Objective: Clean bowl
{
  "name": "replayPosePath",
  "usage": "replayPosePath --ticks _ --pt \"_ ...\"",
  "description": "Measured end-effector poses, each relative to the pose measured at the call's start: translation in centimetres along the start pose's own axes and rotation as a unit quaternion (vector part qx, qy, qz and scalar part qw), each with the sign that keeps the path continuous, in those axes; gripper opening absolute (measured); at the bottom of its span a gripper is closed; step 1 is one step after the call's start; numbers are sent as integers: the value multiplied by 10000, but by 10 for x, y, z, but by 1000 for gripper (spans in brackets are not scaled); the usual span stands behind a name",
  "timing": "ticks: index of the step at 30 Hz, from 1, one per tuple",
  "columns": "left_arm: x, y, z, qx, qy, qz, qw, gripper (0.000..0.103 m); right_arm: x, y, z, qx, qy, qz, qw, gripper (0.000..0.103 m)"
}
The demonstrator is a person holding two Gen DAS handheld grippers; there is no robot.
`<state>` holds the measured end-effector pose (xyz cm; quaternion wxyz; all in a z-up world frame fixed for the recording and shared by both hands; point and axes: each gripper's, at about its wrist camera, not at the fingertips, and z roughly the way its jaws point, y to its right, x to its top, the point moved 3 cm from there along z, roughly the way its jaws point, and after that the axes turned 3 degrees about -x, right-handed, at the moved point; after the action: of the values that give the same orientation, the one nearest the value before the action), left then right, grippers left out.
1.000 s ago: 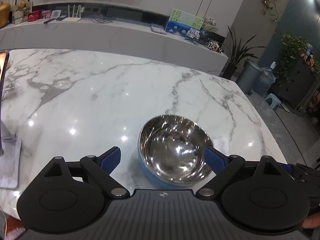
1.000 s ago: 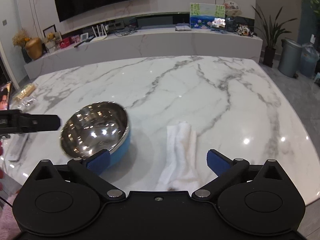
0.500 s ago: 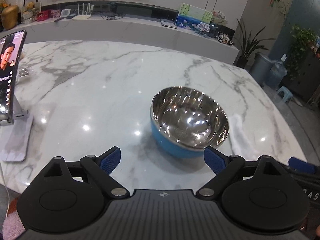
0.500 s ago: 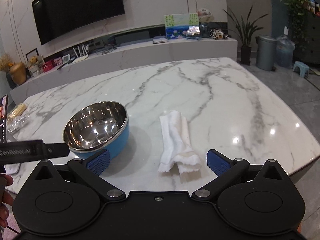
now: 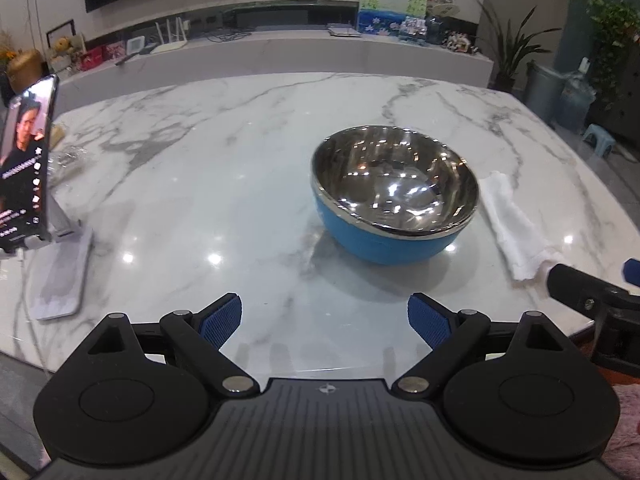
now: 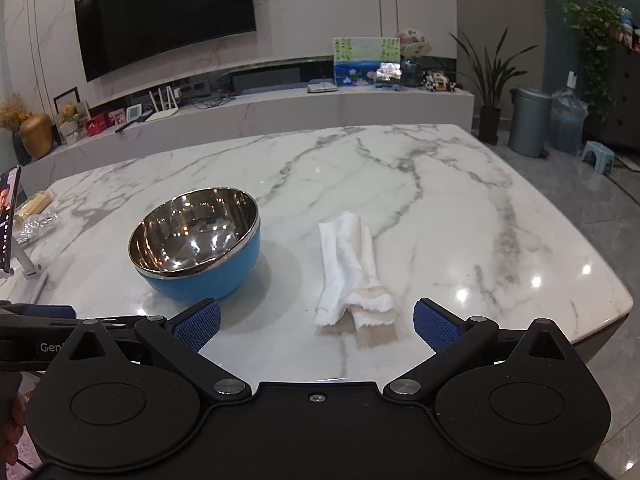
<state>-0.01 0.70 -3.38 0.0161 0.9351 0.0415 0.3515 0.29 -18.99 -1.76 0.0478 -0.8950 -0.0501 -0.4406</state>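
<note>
A steel bowl with a blue outside (image 5: 394, 196) stands upright on the white marble table (image 5: 200, 184); it also shows in the right wrist view (image 6: 196, 244). A folded white cloth (image 6: 352, 270) lies just right of the bowl, also in the left wrist view (image 5: 516, 226). My left gripper (image 5: 325, 322) is open and empty, near the table's front edge, well short of the bowl. My right gripper (image 6: 317, 324) is open and empty, just short of the cloth's near end.
A phone on a white stand (image 5: 28, 168) stands at the table's left edge. A clear wrapper and a yellow packet (image 6: 36, 216) lie at the far left. Behind the table runs a long low counter (image 6: 280, 108) with small items.
Both grippers have pulled back toward the table's front edge and risen. The bowl, earlier between my left fingers, now stands free on the table farther ahead. The cloth has not moved.
</note>
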Motion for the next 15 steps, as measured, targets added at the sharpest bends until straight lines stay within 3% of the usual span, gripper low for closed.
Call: replayPosePath --ticks 15 --pt "0 5 2 -131 -29 80 9999 91 -2 2 0 -46 24 -14 10000 102"
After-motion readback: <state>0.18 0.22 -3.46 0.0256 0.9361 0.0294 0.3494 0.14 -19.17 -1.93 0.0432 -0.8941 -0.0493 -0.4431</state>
